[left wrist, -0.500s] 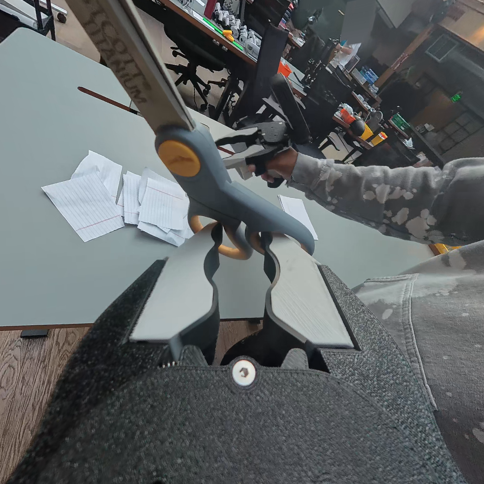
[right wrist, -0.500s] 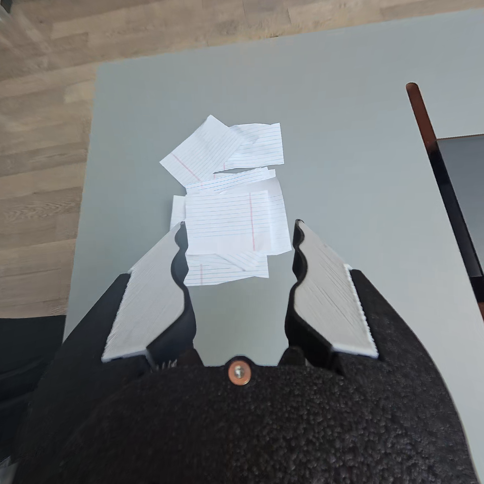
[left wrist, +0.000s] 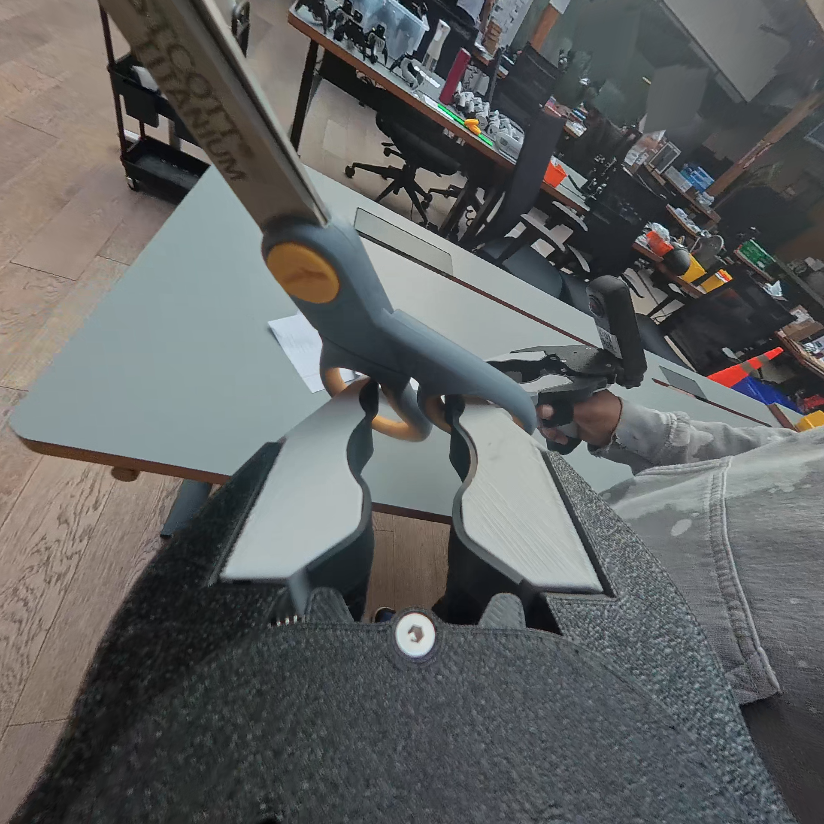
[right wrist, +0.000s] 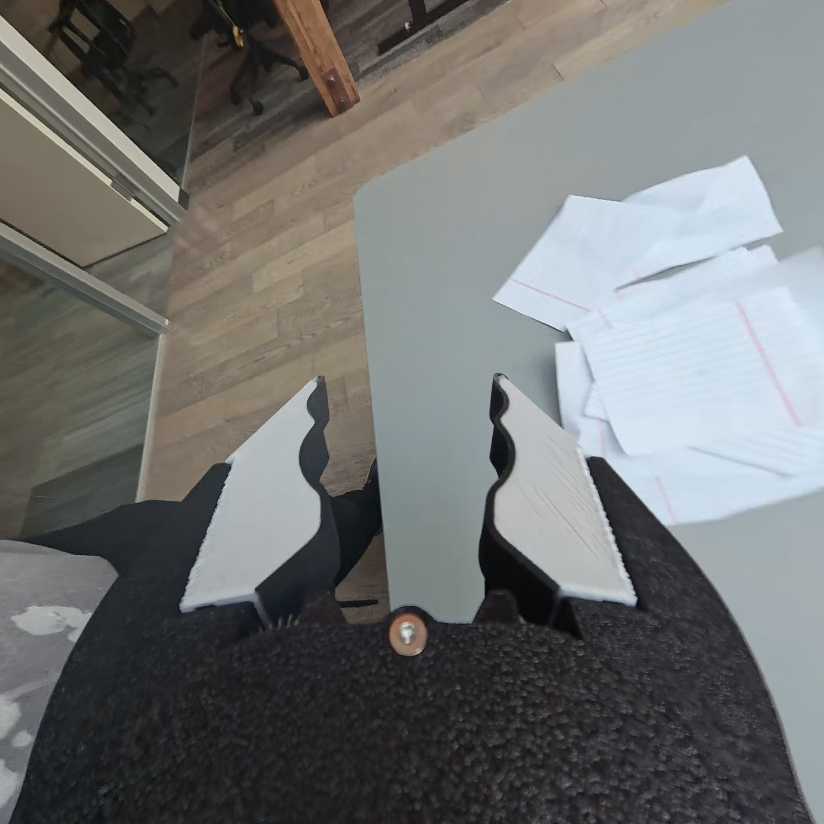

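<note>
My left gripper [left wrist: 410, 397] is shut on the handles of grey scissors [left wrist: 356, 321] with an orange pivot. It holds them in the air in front of the grey table [left wrist: 178, 356], blades pointing up and left. A white lined paper piece [left wrist: 298, 343] shows on the table behind the scissors. My right gripper [right wrist: 408, 379] is open and empty above the table's [right wrist: 446, 267] left edge. Several lined paper pieces [right wrist: 686, 356] lie in a pile to its right. The right gripper also shows in the left wrist view [left wrist: 530, 363], held by a hand [left wrist: 588, 423].
A black cart [left wrist: 147, 133] stands on the wood floor beyond the table's far corner. Office chairs [left wrist: 410, 147] and cluttered desks [left wrist: 446, 102] are behind. In the right wrist view, a glass wall [right wrist: 67, 356] and a wooden post [right wrist: 321, 53] are off the table.
My right gripper has swung left, so the paper pile that lay between its fingers is now to the right. My left gripper has turned with the scissors, which now hide most of the pile.
</note>
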The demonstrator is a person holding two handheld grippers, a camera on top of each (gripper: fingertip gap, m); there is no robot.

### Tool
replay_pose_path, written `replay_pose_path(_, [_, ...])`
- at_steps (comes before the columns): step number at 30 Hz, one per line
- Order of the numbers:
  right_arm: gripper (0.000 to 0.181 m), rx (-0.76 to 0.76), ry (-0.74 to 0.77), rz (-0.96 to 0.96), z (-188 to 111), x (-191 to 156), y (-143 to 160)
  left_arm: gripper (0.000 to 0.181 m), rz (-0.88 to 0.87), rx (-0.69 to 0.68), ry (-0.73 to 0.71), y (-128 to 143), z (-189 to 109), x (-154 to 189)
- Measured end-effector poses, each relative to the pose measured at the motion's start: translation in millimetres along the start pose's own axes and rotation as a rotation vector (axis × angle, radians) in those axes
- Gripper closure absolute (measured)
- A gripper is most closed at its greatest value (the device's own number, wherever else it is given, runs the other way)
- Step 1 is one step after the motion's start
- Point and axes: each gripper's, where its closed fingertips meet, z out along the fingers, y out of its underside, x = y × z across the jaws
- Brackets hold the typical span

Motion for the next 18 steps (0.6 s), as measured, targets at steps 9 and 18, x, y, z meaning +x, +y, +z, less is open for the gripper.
replay_pose_path(9, [0.112, 0.135, 0.031, -0.087, 194, -87, -157, 0.153, 0.046, 0.03, -0.077, -51, -127, -181])
replay_pose_path(18, [0.106, 0.168, 0.054, -0.144, 356, -127, -281, 0.154, 0.028, -0.033, -0.212, -86, -225, -337])
